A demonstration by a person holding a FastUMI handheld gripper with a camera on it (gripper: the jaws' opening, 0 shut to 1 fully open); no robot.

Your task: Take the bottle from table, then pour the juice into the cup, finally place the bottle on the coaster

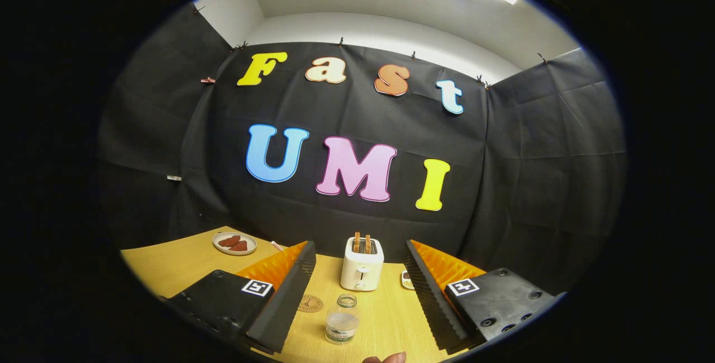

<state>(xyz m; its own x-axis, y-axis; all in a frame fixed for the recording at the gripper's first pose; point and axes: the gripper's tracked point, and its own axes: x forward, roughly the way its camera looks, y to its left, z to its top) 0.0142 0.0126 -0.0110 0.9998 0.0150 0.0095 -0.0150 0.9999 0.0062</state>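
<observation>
Standing upright on the wooden table [179,265], capless bottle [342,319] sits between the spread fingers of the gripper [357,296], touching neither; coaster [310,303] just beside it, toaster [362,264] beyond.

Gripper [357,290] held level above the table, its two fingers [290,296] spread wide apart, jaws open with nothing pressed between them, a fingertip of a person's hand [385,358] showing low between the fingers
</observation>
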